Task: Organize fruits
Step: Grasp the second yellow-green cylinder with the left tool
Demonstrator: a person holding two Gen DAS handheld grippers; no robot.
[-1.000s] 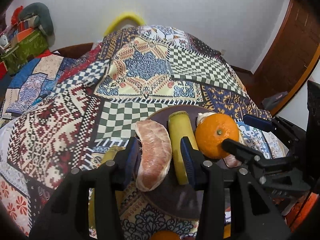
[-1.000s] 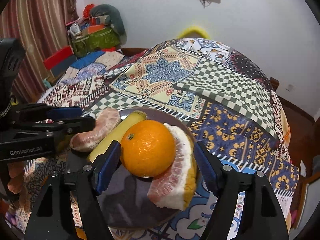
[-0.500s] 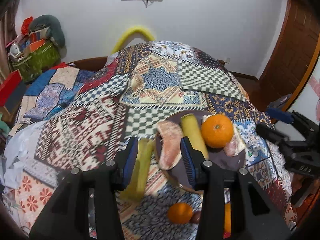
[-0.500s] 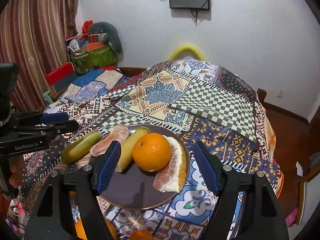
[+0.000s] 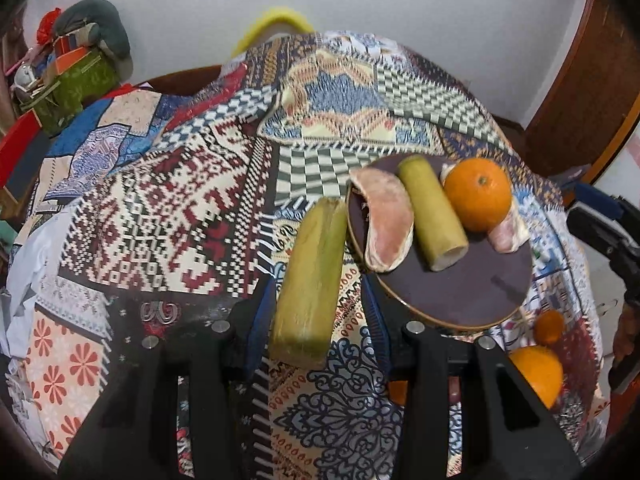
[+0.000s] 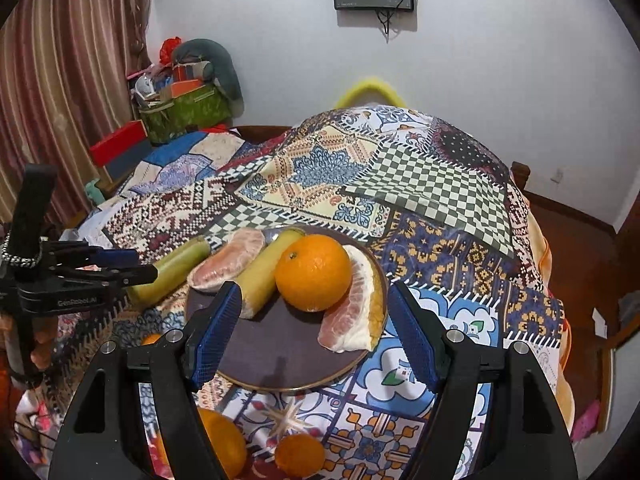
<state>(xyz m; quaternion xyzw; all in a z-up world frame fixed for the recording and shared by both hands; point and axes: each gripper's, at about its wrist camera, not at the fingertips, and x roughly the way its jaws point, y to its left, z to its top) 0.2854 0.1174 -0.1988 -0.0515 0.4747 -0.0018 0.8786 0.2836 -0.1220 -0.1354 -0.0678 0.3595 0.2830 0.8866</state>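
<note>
1. Left wrist view: since the earlier frames the left gripper [image 5: 318, 312] has left the pomelo wedge [image 5: 386, 224] on the plate [image 5: 472, 300] and shifted left. It now frames a green-yellow stalk piece [image 5: 310, 280] lying on the patchwork cloth [image 5: 160, 208], just beside the plate rim. Its blue-padded tongs sit partly spread around the stalk's near end; whether the pads press on it I cannot tell.
2. Same view: the stalk looks stiff, fibrous and cylindrical, probably light, with a smooth skin that may slip. A hold near its middle should balance it best.
3. Right wrist view: the right gripper [image 6: 314, 336] has drawn back from the plate, and its tongs stand wide apart, holding nothing. Between them show a glossy round orange [image 6: 313, 273], a second pomelo wedge [image 6: 352, 320] with soft, moist flesh, and a second stalk piece [image 6: 266, 270]. More oranges [image 6: 300, 454] rest on the cloth nearer the camera.
</note>
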